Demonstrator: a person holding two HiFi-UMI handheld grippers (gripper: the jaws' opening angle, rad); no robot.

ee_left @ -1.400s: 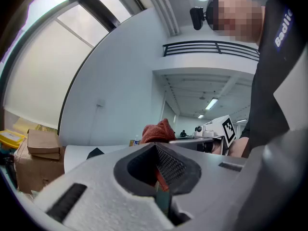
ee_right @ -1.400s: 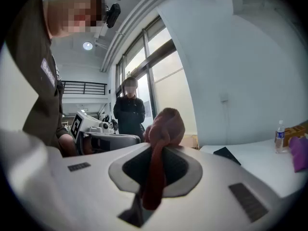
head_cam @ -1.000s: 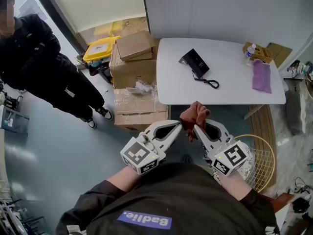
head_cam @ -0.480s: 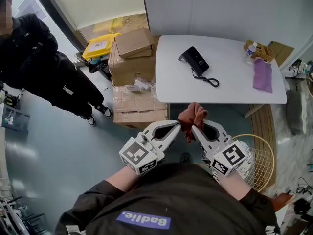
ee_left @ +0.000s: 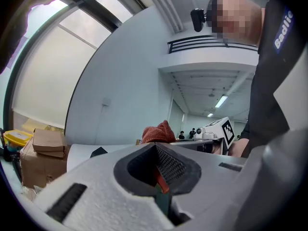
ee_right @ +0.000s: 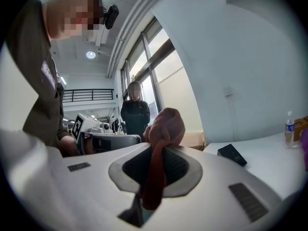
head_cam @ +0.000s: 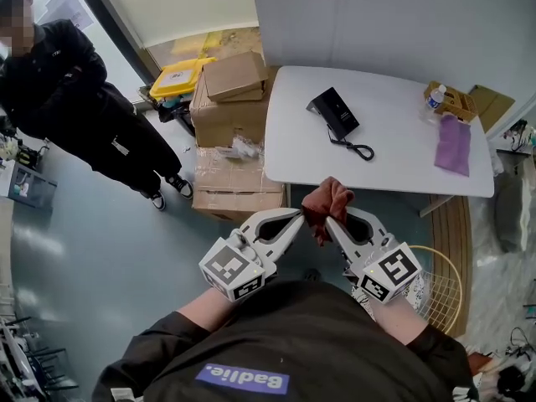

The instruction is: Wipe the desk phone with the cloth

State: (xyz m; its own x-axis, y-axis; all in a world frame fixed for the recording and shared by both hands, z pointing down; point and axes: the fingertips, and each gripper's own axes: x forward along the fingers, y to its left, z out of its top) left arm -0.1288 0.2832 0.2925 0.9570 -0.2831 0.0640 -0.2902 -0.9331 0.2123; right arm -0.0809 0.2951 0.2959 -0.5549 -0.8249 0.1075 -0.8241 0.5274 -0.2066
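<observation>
A black desk phone (head_cam: 333, 111) with a coiled cord lies on the white table (head_cam: 394, 153). In front of the table's near edge, a reddish-brown cloth (head_cam: 327, 202) is bunched up in the air. My left gripper (head_cam: 305, 216) and right gripper (head_cam: 327, 222) meet tip to tip, both shut on the cloth. The left gripper view shows a strip of cloth (ee_left: 161, 179) pinched between the jaws, and the phone (ee_left: 98, 151) far off. In the right gripper view the cloth (ee_right: 161, 138) hangs through the shut jaws, with the phone (ee_right: 232, 154) beyond.
A purple cloth (head_cam: 455, 145), a water bottle (head_cam: 433, 99) and a small box (head_cam: 458, 101) sit at the table's right end. Cardboard boxes (head_cam: 230, 107) and a yellow bin (head_cam: 177, 78) stand left of it. A person in black (head_cam: 79, 103) stands at left. A wire basket (head_cam: 437, 291) is by my right side.
Both grippers keep hold of the cloth and have dropped slightly in view. The view has shifted a little, so the table sits slightly lower and further right.
</observation>
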